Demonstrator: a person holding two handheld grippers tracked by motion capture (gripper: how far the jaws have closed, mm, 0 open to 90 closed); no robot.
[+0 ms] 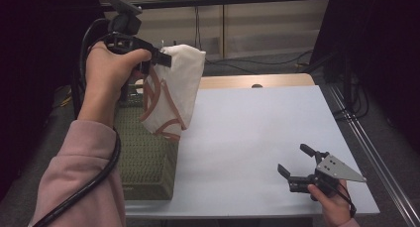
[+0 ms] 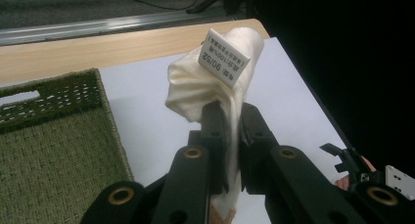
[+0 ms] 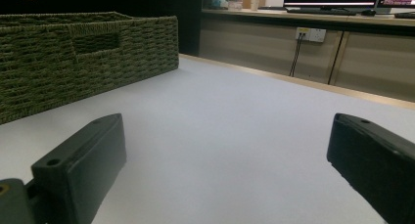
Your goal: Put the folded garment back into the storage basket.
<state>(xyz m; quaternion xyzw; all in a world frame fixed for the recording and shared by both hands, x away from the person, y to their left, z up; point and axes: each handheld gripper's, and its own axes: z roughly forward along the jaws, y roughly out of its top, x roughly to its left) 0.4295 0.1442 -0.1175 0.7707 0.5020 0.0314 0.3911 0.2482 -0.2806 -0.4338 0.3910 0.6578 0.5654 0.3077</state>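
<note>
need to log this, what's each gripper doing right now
Left gripper: shut on the cream cloth, held up above the green basket.
Right gripper: open, holding nothing, low over the table.

Table occupies the centre of the high view. Woven basket stands on the table at its 9 o'clock edge, reaching down toward 7 o'clock. Cloth hangs above the basket's far end, at 10 o'clock, off the table, pinched in the left gripper. A sewn label sits at the cloth's top. Right gripper rests low at 5 o'clock, near the table's front right corner, well apart from basket and cloth.
</note>
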